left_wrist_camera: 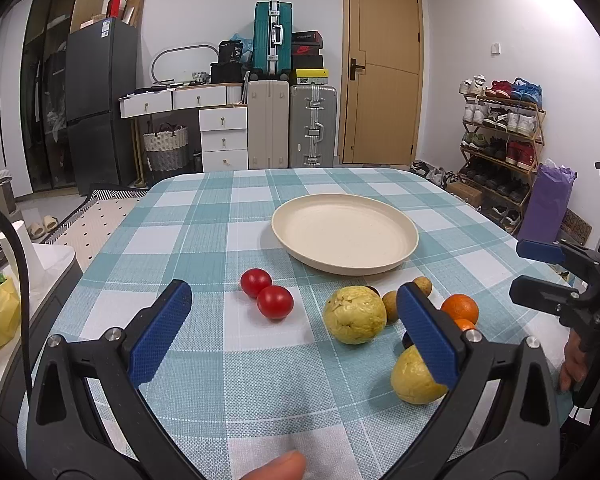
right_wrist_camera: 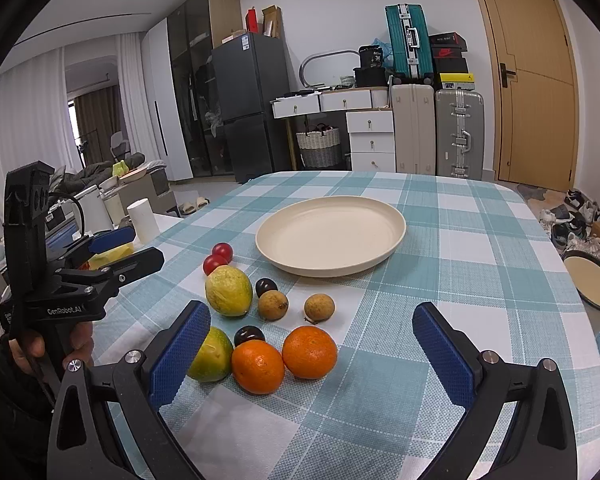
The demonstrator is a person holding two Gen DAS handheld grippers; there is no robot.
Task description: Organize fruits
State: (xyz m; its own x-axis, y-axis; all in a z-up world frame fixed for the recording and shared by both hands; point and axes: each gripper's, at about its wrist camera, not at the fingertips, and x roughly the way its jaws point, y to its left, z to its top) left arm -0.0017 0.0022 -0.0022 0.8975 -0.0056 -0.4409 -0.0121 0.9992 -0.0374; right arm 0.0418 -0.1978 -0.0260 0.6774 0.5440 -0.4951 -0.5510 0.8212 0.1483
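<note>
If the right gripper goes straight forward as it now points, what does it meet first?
Probably the two oranges, which lie low between the open fingers of the right gripper, nearer its left finger. Depth is unclear; aimed higher, it might reach the plate instead.

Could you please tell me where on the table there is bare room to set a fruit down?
The plate holds nothing. Bare cloth lies right of the two oranges, out to the right claw, and on the far table beyond the plate. It is crowded between the tomatoes and the oranges, where guavas, longans and dark plums cluster.
</note>
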